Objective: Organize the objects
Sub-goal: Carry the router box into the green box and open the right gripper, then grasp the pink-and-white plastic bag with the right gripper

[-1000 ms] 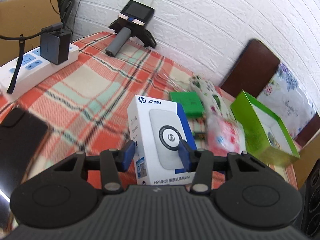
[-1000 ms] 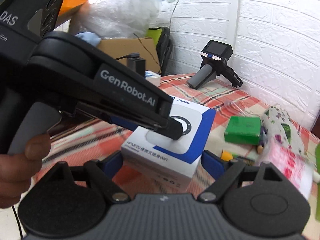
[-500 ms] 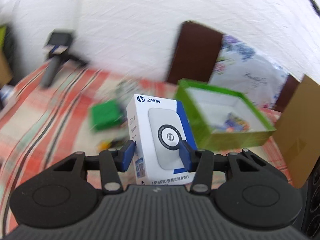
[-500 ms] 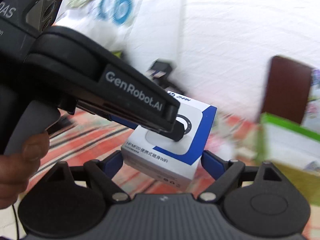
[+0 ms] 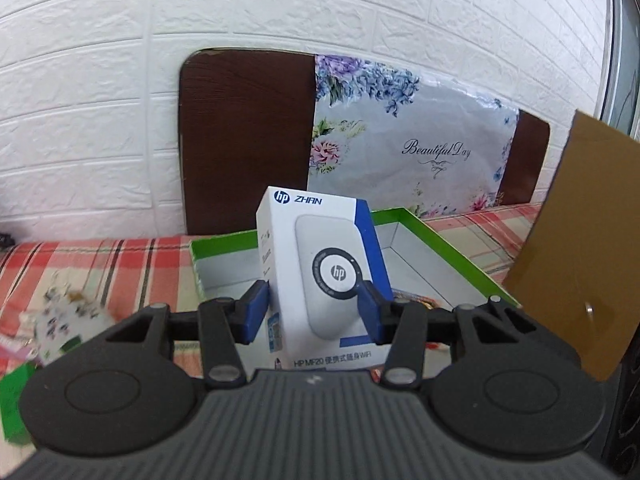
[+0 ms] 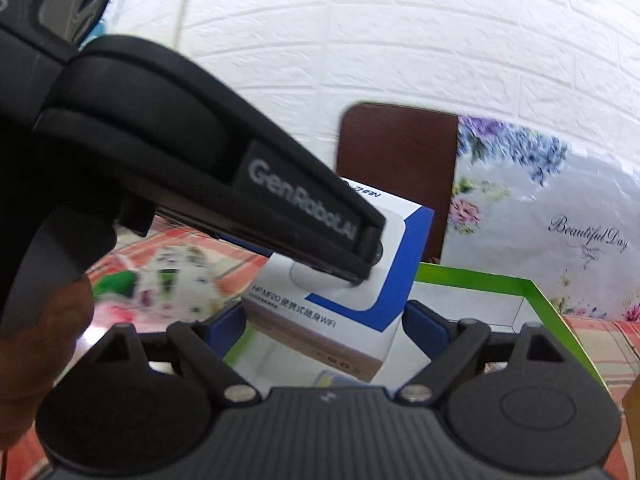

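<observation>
A white and blue HP box [image 5: 320, 248] stands upright in the air with my left gripper [image 5: 314, 312] shut on it, one blue pad on each side. It hangs over the near edge of an open green tray box [image 5: 440, 240] with a white inside. In the right wrist view the HP box [image 6: 400, 272] lies between the fingers of my right gripper [image 6: 326, 320], whose jaws are opening. Its pads stand close beside the box and a thin gap shows on the right. One black finger [image 6: 304, 216] of the left gripper crosses that view and presses on the box's face.
The plaid tablecloth [image 5: 100, 264] runs to a white brick wall. A brown board [image 5: 244, 140] and a floral bag [image 5: 408, 140] lean there. A cardboard sheet [image 5: 572, 240] stands at the right. A blurred floral pouch [image 5: 60, 320] lies at the left. A hand [image 6: 40, 340] grips the left handle.
Both grippers have swung right together with the HP box, from the table's middle to the green tray box. The power strip and handheld camera have left the view.
</observation>
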`<action>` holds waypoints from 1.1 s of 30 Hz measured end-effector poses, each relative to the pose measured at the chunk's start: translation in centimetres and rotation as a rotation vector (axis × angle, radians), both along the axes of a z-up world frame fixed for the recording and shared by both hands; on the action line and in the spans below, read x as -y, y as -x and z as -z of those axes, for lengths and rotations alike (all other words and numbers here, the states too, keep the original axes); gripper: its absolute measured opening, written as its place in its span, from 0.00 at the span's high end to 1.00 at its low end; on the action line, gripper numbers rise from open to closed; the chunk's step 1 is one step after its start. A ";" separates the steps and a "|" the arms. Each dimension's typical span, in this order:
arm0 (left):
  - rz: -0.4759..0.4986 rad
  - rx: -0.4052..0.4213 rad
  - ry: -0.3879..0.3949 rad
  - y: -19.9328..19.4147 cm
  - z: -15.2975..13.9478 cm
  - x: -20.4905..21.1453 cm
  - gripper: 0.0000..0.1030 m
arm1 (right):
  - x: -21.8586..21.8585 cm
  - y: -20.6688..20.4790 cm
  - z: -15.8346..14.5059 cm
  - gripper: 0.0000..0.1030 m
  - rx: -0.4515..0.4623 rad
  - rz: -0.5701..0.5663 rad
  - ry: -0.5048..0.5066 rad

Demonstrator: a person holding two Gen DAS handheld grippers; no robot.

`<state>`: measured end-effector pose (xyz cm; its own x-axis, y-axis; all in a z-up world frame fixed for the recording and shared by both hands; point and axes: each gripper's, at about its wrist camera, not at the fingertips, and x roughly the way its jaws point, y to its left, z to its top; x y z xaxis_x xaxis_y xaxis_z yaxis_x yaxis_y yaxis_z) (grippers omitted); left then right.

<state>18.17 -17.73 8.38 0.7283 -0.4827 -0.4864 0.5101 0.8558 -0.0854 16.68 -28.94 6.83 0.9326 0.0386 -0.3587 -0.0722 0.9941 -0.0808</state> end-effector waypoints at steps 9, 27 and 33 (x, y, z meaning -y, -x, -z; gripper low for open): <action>-0.066 -0.063 -0.044 -1.8 1.3 0.0 0.46 | 1.8 -0.7 1.9 0.05 -0.036 0.052 -0.039; -0.144 -0.099 -0.093 7.0 0.3 -3.9 0.42 | 1.4 10.9 0.3 0.05 0.002 0.159 -0.104; -0.207 -0.122 -0.110 9.4 0.9 -6.1 0.41 | 1.9 13.8 0.2 0.15 -0.043 0.169 -0.207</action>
